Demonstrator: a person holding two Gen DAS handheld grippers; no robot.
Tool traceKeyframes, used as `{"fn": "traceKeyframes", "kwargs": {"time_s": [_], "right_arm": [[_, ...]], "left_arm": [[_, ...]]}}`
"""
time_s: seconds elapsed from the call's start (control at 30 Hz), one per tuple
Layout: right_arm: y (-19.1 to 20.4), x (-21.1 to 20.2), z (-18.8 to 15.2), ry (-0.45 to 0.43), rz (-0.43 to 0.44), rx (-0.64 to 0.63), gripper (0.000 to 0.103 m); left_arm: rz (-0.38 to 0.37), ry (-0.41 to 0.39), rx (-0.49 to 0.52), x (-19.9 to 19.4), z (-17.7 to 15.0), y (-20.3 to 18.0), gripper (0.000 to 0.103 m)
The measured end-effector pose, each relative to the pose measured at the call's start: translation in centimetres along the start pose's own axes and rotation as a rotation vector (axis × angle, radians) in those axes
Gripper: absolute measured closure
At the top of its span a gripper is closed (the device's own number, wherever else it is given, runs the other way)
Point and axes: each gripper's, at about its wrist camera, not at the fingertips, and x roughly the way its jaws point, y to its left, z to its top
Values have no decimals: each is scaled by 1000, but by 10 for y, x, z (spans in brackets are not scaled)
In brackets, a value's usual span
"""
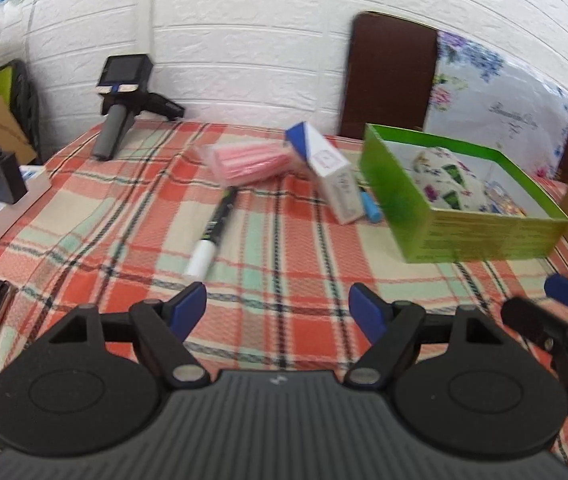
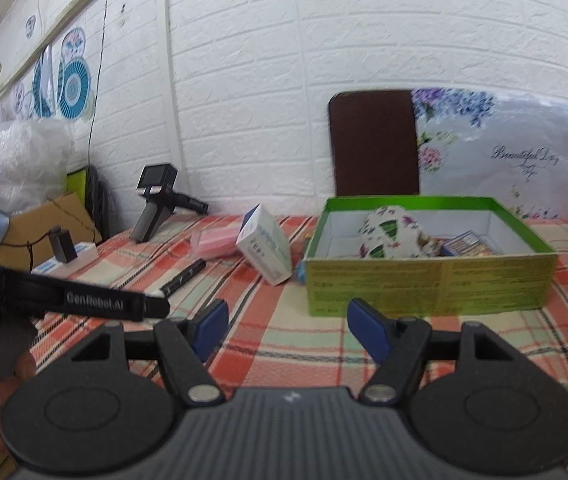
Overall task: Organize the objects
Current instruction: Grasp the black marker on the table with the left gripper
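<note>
A green open box [image 1: 480, 236] [image 2: 428, 284] sits on the plaid tablecloth at the right, holding a floral pouch [image 1: 448, 178] [image 2: 394, 236] and a small printed pack [image 2: 468, 244]. Left of it lie a white and blue carton [image 1: 330, 172] [image 2: 266, 246], a pink packet [image 1: 252, 160] [image 2: 214, 242], a black marker with a white cap [image 1: 214, 232] [image 2: 184, 276] and a blue item [image 1: 372, 206] beside the box. My left gripper [image 1: 278, 310] is open and empty above the cloth. My right gripper [image 2: 288, 330] is open and empty in front of the box.
A black handheld device [image 1: 124, 96] [image 2: 156, 204] stands at the back left by the white wall. A power strip with a black adapter [image 1: 2, 184] [image 2: 64, 250] lies at the left edge. A brown chair back [image 2: 374, 144] and a floral pillow [image 2: 504, 156] stand behind the box.
</note>
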Motion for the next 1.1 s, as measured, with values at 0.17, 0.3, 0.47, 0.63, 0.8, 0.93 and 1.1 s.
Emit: {"fn": "traceKeyframes", "kwargs": {"time_s": [0.17, 0.3, 0.47, 0.63, 0.8, 0.93, 1.1], "right_arm": [[25, 34, 2, 72, 84, -51, 35], [51, 84, 10, 140, 150, -67, 35], [86, 160, 24, 210, 202, -48, 36], [121, 236, 28, 325, 212, -46, 64], [121, 210, 14, 296, 283, -136, 85], [86, 158, -6, 323, 348, -61, 85], [50, 108, -14, 299, 425, 44, 85]], "left_arm": [[84, -15, -96, 9, 3, 47, 23], [144, -12, -204, 11, -1, 89, 23], [198, -6, -286, 7, -9, 128, 23], [204, 5, -306, 5, -11, 148, 24], [112, 23, -295, 8, -8, 149, 24], [-94, 124, -298, 26, -9, 125, 24], [-356, 234, -391, 47, -12, 88, 29]]}}
